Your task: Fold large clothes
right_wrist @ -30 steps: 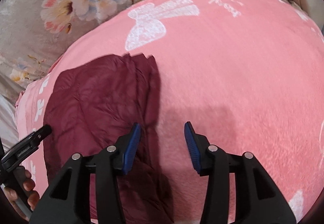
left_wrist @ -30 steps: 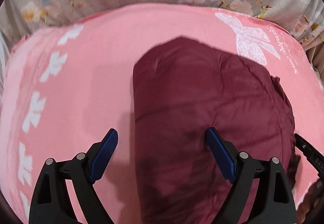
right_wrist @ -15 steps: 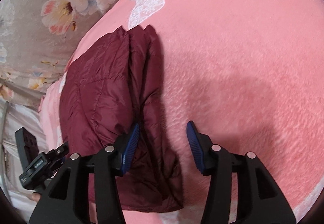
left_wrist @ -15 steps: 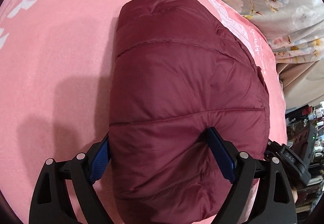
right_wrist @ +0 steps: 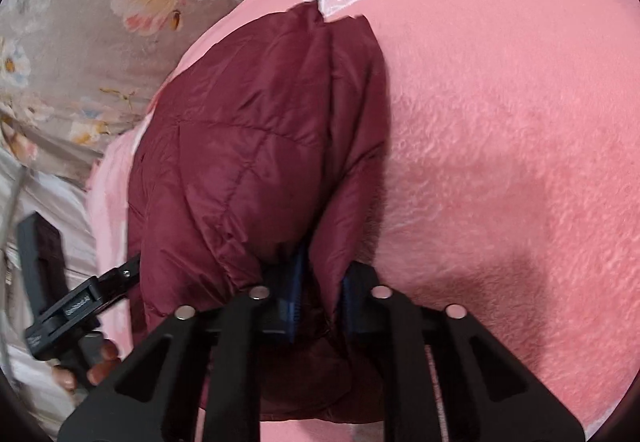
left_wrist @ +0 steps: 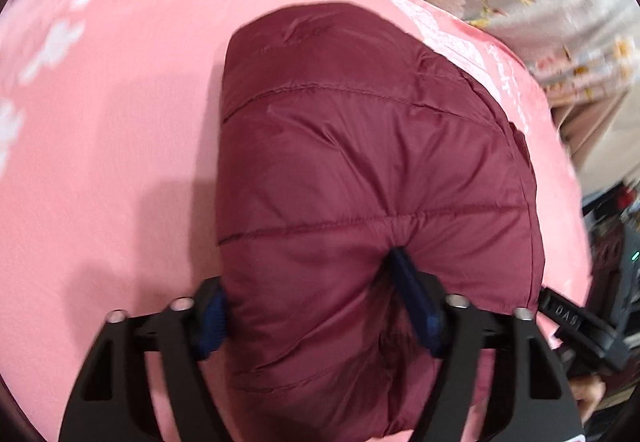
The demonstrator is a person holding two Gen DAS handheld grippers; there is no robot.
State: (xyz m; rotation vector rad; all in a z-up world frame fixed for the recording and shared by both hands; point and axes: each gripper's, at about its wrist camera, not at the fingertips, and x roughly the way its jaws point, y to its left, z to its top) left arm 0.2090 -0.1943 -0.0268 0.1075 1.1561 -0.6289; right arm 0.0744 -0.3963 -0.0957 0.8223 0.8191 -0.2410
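A folded maroon puffer jacket lies on a pink blanket. My left gripper is shut on the jacket's near edge; its blue pads press into thick padding, so the jaws stand fairly wide. In the right wrist view the jacket lies left of centre. My right gripper is shut on the jacket's near right edge, with a fold of fabric pinched between the pads.
The pink blanket with white bow prints covers a bed with a grey floral sheet. The other gripper's handle shows at the right edge of the left view and at the lower left of the right view.
Both grippers have moved in onto the jacket's near edge and closed on it. The jacket now fills more of both views.
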